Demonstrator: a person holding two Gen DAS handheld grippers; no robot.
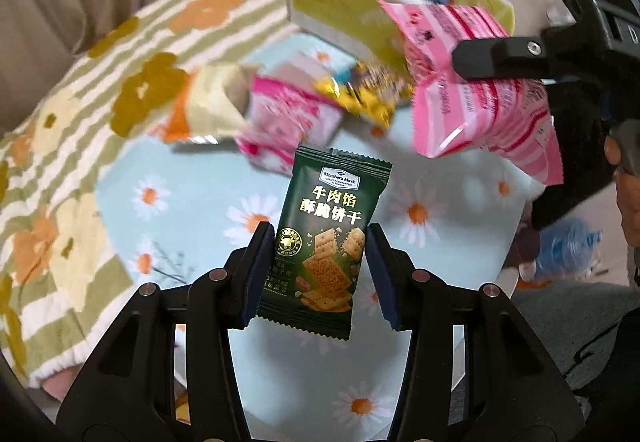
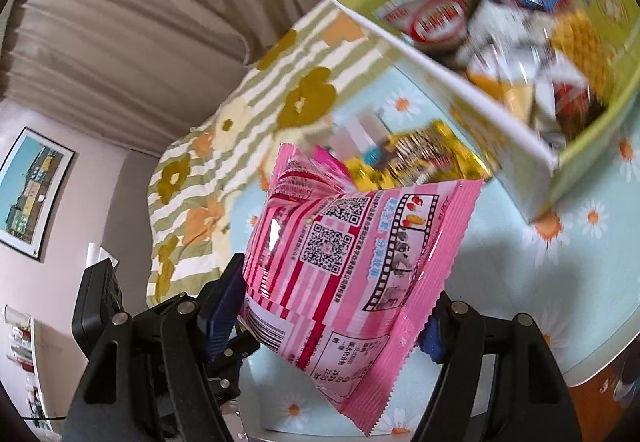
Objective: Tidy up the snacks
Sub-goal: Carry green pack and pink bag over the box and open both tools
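Note:
My left gripper (image 1: 320,270) is shut on a dark green cracker packet (image 1: 326,242) and holds it upright above the daisy-print tablecloth (image 1: 420,242). My right gripper (image 2: 332,306) is shut on a pink striped snack bag (image 2: 352,274), held in the air; the bag also shows in the left wrist view (image 1: 480,93) with the right gripper's finger over it. A lime-green box (image 2: 520,145) with a white divider stands behind, filled with several snacks. More loose snacks lie on the cloth: a gold packet (image 1: 360,93), a pink packet (image 1: 288,117) and a cream-and-orange packet (image 1: 208,105).
A striped flower-print blanket (image 1: 80,161) lies to the left of the table. Beige curtains (image 2: 160,21) hang behind. A framed picture (image 2: 32,193) is on the left wall. The round table's edge (image 1: 516,242) falls off at the right.

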